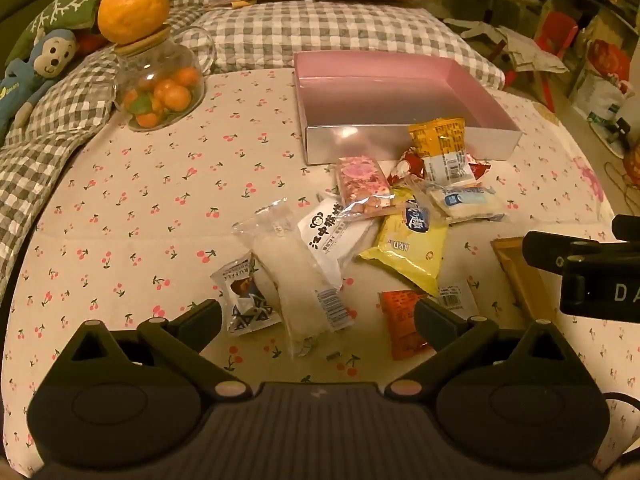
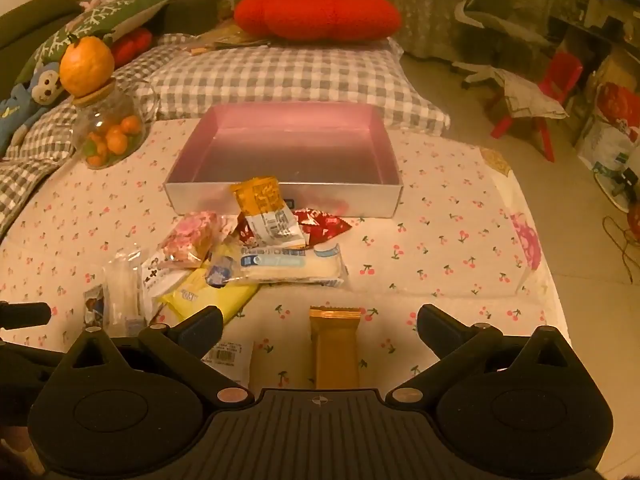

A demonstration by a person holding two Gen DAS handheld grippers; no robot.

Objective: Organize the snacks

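A pile of wrapped snacks lies on a cherry-print cloth before an empty pink box (image 1: 404, 142) (image 2: 280, 196). In the left wrist view my open, empty left gripper (image 1: 318, 320) hovers over a clear white packet (image 1: 296, 276), with a truffle packet (image 1: 244, 296) to its left and an orange packet (image 1: 402, 320) to its right. A yellow packet (image 1: 408, 248) and a white monkey-logo packet (image 1: 332, 236) lie beyond. In the right wrist view my open, empty right gripper (image 2: 320, 322) straddles a gold bar (image 2: 335, 346). A long white packet (image 2: 288, 266) lies ahead.
A glass jar of small oranges (image 1: 160, 88) (image 2: 110, 136) topped by a large orange stands at back left. Checked pillows (image 2: 280, 76), a blue monkey toy (image 1: 36, 64) and a red cushion (image 2: 316, 12) lie behind. The bed edge drops off at right, with a red chair (image 2: 540, 92) beyond.
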